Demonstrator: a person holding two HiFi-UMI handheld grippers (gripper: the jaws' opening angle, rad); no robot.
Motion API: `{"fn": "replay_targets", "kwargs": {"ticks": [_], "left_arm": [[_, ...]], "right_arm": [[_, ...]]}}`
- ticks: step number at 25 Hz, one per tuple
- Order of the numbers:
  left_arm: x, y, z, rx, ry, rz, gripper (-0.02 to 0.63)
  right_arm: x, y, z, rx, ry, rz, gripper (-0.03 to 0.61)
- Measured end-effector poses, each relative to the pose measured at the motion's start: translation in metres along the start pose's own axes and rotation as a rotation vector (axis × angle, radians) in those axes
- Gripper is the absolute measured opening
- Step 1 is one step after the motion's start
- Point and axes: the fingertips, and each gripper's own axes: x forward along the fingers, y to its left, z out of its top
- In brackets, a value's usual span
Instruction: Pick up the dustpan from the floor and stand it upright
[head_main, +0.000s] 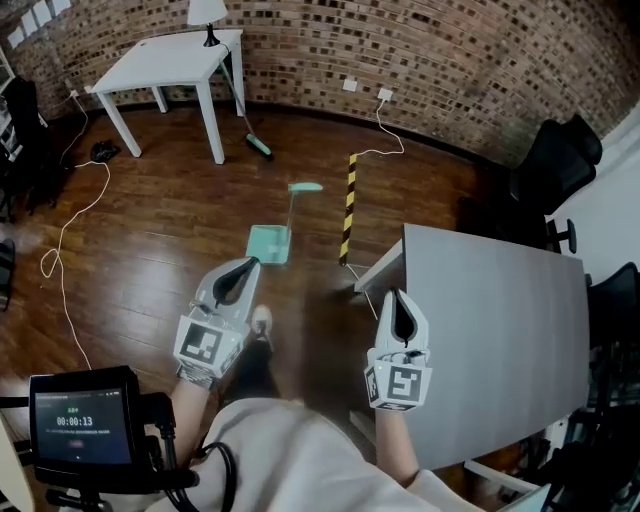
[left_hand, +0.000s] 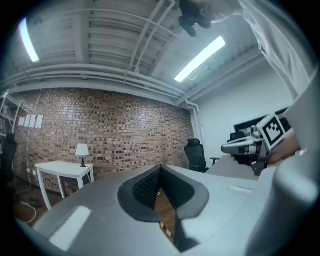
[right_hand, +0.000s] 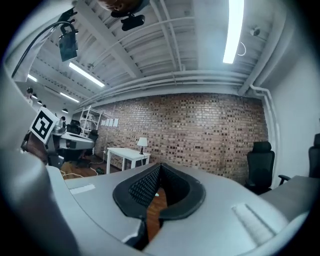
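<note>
A teal dustpan (head_main: 270, 243) rests on the wooden floor in the head view, its long thin handle (head_main: 303, 187) reaching away from me toward the brick wall. My left gripper (head_main: 248, 264) is held just in front of its near edge, jaws together and empty. My right gripper (head_main: 397, 296) hangs further right, over the corner of a grey table, also shut on nothing. In the left gripper view the dark pads (left_hand: 150, 187) meet at the tip, and in the right gripper view the pads (right_hand: 145, 187) do the same. The dustpan is not clear in either gripper view.
A grey table (head_main: 500, 340) fills the right. A yellow-black striped bar (head_main: 349, 205) lies on the floor beside the dustpan. Further off, a broom (head_main: 247, 125) leans on a white table (head_main: 170, 60) with a lamp (head_main: 207, 15). White cables (head_main: 70, 225) trail at left; black chairs (head_main: 555, 160) stand at right.
</note>
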Motion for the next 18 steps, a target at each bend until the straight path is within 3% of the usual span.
{"fn": "replay_targets", "kwargs": {"ticks": [4,11,14,18], "left_arm": [[-0.061,-0.043,0.008,-0.073,0.015,0.046,0.000],[-0.130,-0.062,0.023,-0.065,0.060,0.107,0.000],[-0.131,-0.058,0.034,-0.070,0.058,0.073,0.000],[-0.128,-0.076,0.037,-0.038,0.029,0.021,0.000]], "right_arm": [[-0.076,-0.002,-0.025,0.071,0.073,0.024,0.014],[-0.145,0.030,0.008,0.084,0.037,0.125,0.014],[-0.148,0.047,0.022,0.090,0.035,0.137,0.012],[-0.152,0.046,0.006,0.140,0.035,0.114,0.012]]}}
